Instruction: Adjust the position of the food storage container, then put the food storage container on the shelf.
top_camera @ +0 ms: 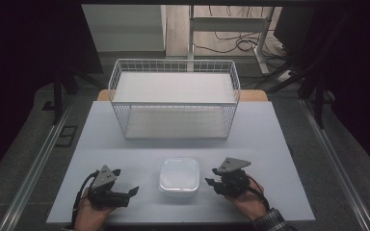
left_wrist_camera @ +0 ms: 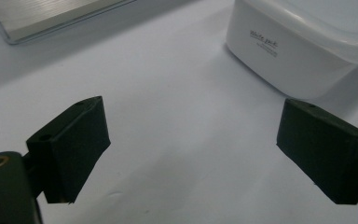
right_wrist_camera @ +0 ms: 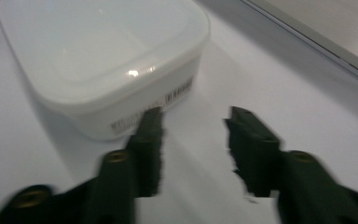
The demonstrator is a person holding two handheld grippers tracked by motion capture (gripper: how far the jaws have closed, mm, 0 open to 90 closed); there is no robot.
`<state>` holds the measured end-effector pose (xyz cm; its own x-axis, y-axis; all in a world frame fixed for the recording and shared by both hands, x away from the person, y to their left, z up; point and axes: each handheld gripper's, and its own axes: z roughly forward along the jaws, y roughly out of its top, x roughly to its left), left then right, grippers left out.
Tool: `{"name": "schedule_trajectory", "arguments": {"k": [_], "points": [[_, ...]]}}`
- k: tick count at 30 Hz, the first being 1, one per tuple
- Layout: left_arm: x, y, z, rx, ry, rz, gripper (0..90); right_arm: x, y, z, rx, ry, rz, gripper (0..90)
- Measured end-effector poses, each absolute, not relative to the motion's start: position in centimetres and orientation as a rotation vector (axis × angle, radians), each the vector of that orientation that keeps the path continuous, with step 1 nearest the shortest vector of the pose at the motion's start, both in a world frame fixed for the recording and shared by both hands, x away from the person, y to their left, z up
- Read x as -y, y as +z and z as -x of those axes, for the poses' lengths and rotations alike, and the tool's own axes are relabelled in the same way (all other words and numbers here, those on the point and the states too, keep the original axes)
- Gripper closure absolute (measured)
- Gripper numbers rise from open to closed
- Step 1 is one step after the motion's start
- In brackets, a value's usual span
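I have both tongs released, left tongs [top_camera: 125,191] and right tongs [top_camera: 211,176] flanking the lidded tub [top_camera: 179,174] on the table [top_camera: 265,144], likely for a two-sided lift toward the basket [top_camera: 173,67].

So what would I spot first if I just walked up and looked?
Probably the big white wire basket at the back of the table. Then the small white lidded container near the front edge, with the open left gripper and open right gripper on either side.
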<state>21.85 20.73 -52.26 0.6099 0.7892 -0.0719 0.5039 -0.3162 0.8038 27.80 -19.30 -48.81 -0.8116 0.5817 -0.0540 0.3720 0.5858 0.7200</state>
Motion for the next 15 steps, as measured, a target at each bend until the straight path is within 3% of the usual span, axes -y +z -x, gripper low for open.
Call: {"name": "schedule_trajectory", "arguments": {"k": [3,7,15], "points": [[-20.7,-52.4,-21.9,-1.017,0.413,-1.985,5.7,20.5,-49.5,-27.2,-2.518,1.1,-0.771,19.8],[-20.8,-52.6,-22.0,-1.019,0.42,-1.977,3.7,20.8,-50.2,-26.8,-2.517,1.079,-0.81,4.7],[-20.7,-52.7,-22.2,-1.022,0.409,-1.976,3.0,20.9,-50.4,-27.1,-2.525,1.11,-0.84,2.2]]}}
